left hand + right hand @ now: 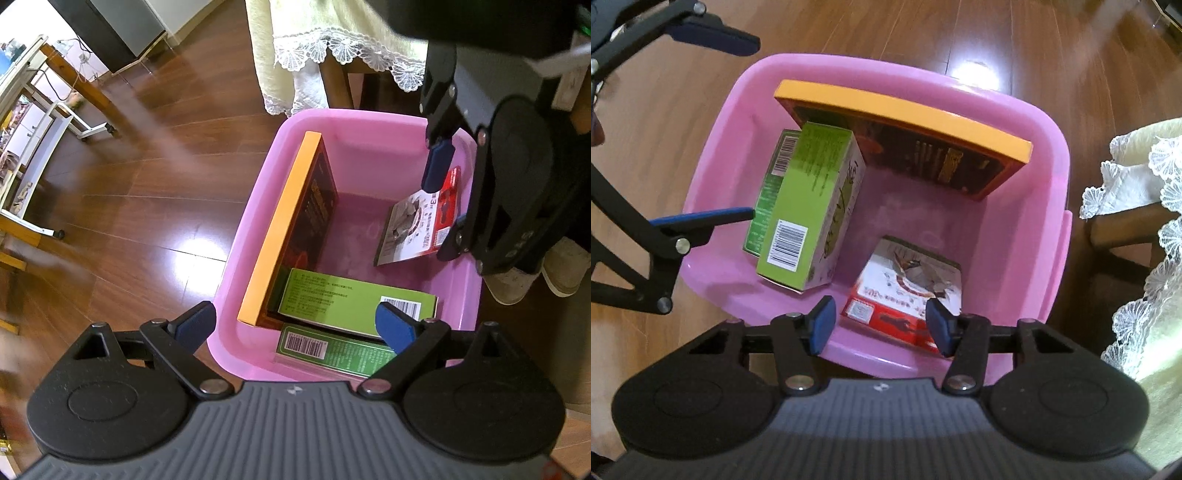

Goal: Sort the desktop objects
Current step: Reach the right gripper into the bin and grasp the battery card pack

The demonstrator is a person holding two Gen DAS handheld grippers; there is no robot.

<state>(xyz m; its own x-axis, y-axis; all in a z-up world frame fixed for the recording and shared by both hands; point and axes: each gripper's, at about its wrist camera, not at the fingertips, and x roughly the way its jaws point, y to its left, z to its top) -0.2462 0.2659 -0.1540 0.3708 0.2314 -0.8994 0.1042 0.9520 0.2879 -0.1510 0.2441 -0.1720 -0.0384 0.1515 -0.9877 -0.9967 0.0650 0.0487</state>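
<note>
A pink plastic bin [255,206] [1049,206] stands on the wooden floor. Inside it an orange-edged dark box [275,229] [905,110] leans against one wall. A light green box [354,295] [809,206] rests on a darker green box [332,349] [768,199]. A red and white box [417,218] [905,291] lies by the opposite wall. My left gripper [295,325] hangs open over the bin's near rim, nothing between its fingers. My right gripper [879,325] is open above the red and white box, apart from it, and shows at the right of the left wrist view [447,192].
A table leg with a pale yellow lace-edged cloth [314,48] [1145,221] stands just beyond the bin. A person's shoes [535,273] are beside the bin. White wheeled shelving [40,122] and a dark cabinet [110,29] stand farther off on the floor.
</note>
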